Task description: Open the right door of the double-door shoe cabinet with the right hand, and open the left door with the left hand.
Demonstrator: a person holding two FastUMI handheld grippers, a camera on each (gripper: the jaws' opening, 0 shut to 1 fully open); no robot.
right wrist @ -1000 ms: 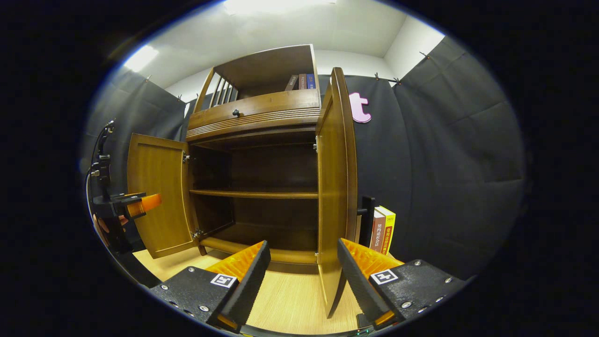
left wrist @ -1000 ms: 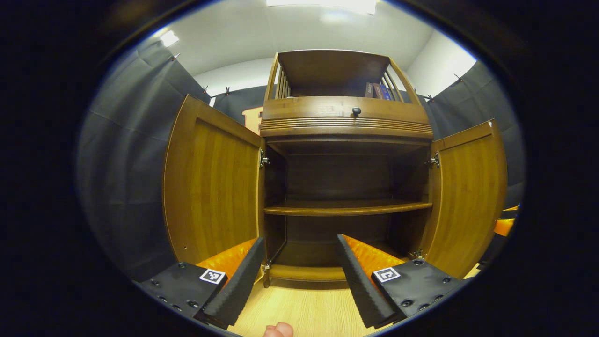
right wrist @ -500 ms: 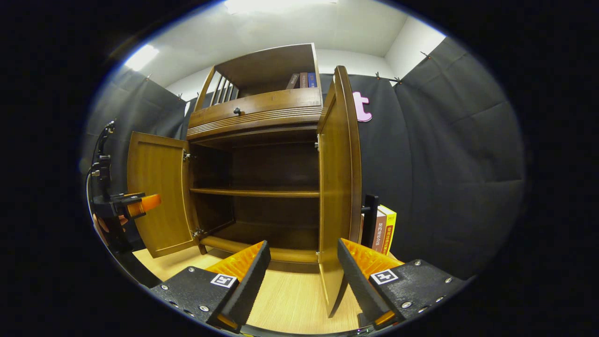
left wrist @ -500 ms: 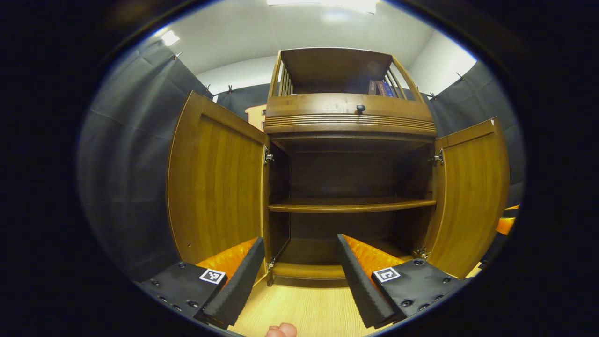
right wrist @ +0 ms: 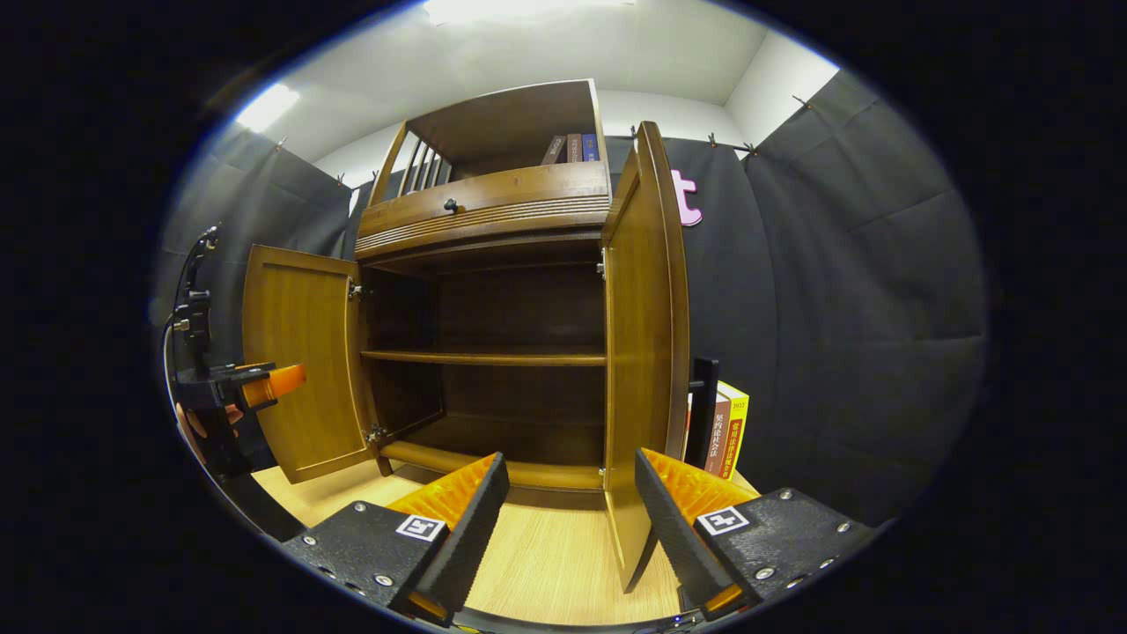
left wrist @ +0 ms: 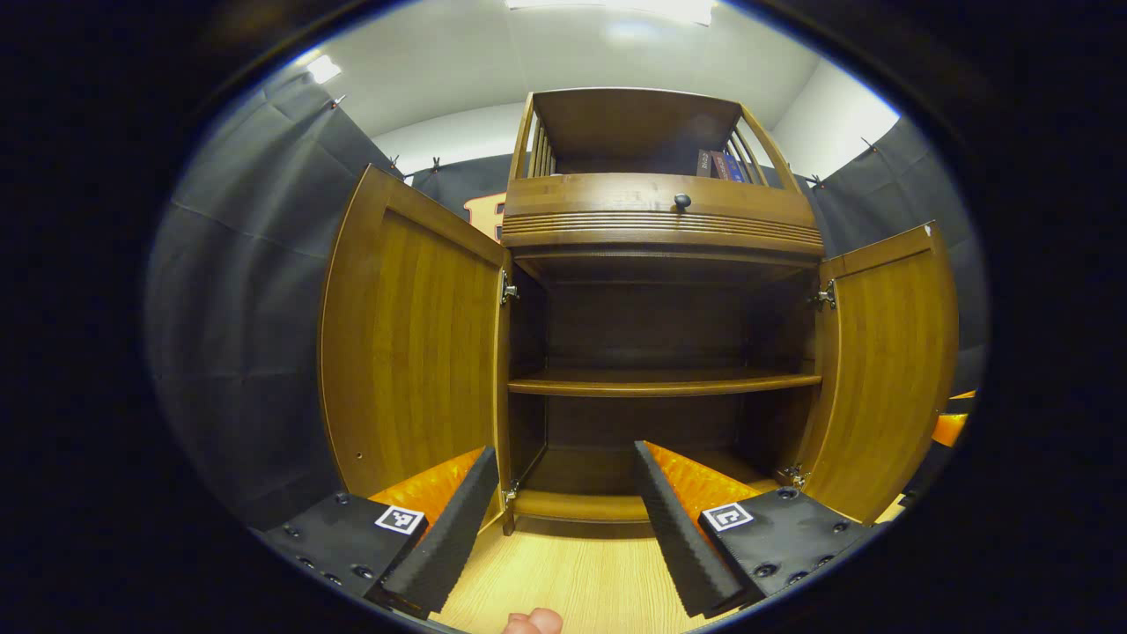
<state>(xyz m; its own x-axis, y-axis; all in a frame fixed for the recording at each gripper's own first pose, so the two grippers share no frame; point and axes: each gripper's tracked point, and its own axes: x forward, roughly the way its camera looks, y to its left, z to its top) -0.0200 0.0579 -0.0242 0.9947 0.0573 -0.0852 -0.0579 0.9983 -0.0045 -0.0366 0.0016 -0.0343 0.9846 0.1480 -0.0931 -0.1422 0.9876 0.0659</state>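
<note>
The brown wooden shoe cabinet stands on a light wood floor with both doors swung out. In the left gripper view its left door and right door flank a dark interior with one shelf. My left gripper is open, empty, and short of the cabinet's front. In the right gripper view the right door stands edge-on just ahead, and the left door is wide open. My right gripper is open and holds nothing, its fingers either side of the door's lower edge without touching. The left gripper appears at far left.
A drawer with a dark knob tops the doors, and an open top shelf holds books. More books stand on the floor right of the cabinet. Black cloth walls close in both sides. A fingertip pokes in at the bottom.
The cabinet has shifted slightly right in both views. In the right gripper view, the right door has swung a little further open. Both grippers stay open.
</note>
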